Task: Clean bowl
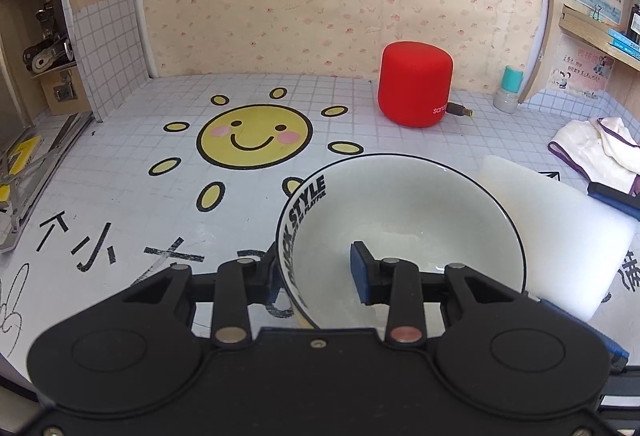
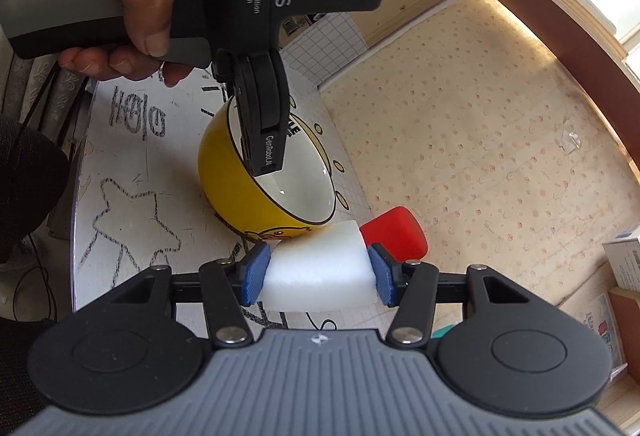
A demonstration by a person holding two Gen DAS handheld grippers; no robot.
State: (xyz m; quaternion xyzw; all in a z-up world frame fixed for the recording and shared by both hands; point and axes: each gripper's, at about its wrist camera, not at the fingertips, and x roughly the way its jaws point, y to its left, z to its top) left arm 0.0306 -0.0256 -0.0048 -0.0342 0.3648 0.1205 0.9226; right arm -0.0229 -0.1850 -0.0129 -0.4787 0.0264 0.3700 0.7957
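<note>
The bowl (image 1: pixel 400 220) is white inside with a black rim and yellow outside (image 2: pixel 236 192). It is tilted, and I cannot tell whether it rests on the table. My left gripper (image 1: pixel 320 272) straddles the bowl's near rim, one blue pad (image 1: pixel 360 272) inside and the other outside, and appears shut on the rim. In the right wrist view the left gripper (image 2: pixel 264 148) reaches down onto the rim. My right gripper (image 2: pixel 316 274) is shut on a white sponge block (image 2: pixel 320 268), just beside the bowl. The sponge (image 1: pixel 560 232) also shows to the right of the bowl.
A red cylindrical speaker (image 1: pixel 416 88) stands at the back of the table (image 1: pixel 120 196). A small teal-capped bottle (image 1: pixel 509 88) stands by the right shelf. A white cloth (image 1: pixel 592 148) lies at right. Shelves flank both sides. The wall is close behind.
</note>
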